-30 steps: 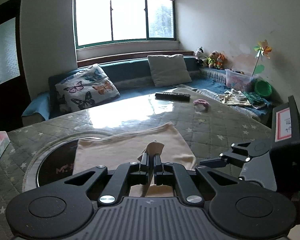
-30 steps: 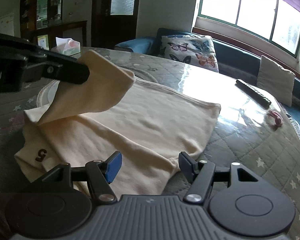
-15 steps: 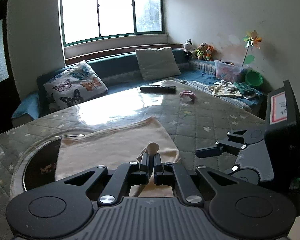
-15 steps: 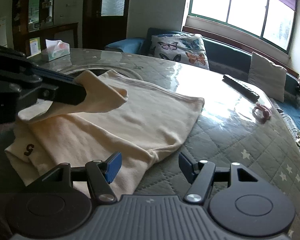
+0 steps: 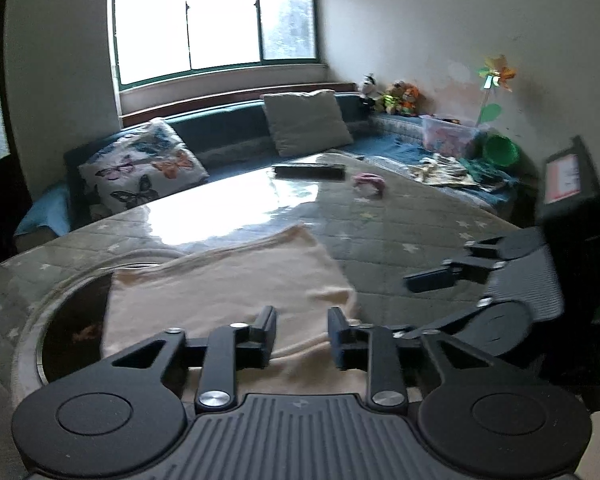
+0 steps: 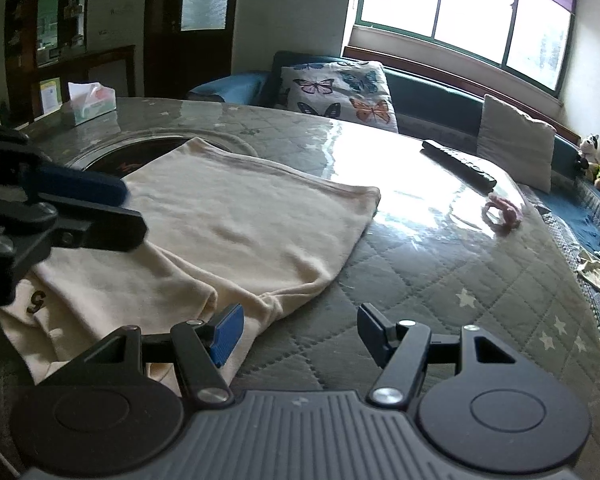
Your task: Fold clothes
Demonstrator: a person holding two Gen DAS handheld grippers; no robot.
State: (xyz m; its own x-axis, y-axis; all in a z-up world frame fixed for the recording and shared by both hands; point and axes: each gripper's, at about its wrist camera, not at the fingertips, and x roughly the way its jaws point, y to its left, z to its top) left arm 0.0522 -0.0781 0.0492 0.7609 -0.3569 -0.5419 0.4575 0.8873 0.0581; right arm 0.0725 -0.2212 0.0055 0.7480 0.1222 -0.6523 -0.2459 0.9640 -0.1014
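A round table (image 6: 440,264) under a quilted, star-dotted cover with a glossy sheet fills the middle of the room, a dark round inset (image 5: 74,326) showing at its left. Behind it a blue sofa (image 5: 228,132) runs under the window (image 5: 216,24), with a butterfly cushion (image 6: 340,92) at the left and a plain grey cushion (image 5: 306,122) further right.

The cream shirt (image 6: 236,220) lies flat on the near left part of the table, folded over itself, its far left corner reaching over the inset and a dark "5" mark (image 6: 36,302) on the near left layer.

The left gripper (image 5: 302,330) hovers just over the near edge of the shirt; its jaws are opening, with cloth lying below the gap but not pinched by the pads. The right gripper (image 6: 300,330) sits at the shirt's near right corner, jaws spread wide and empty, the left finger over cloth, the right over bare quilt.

On the far side of the table lie a black remote (image 6: 458,162) and, right of it, a small pink loop (image 5: 368,182). A tissue box (image 6: 88,104) stands at the far left edge. Soft toys (image 5: 392,98) and a pinwheel (image 5: 496,74) sit at the far right of the sofa.
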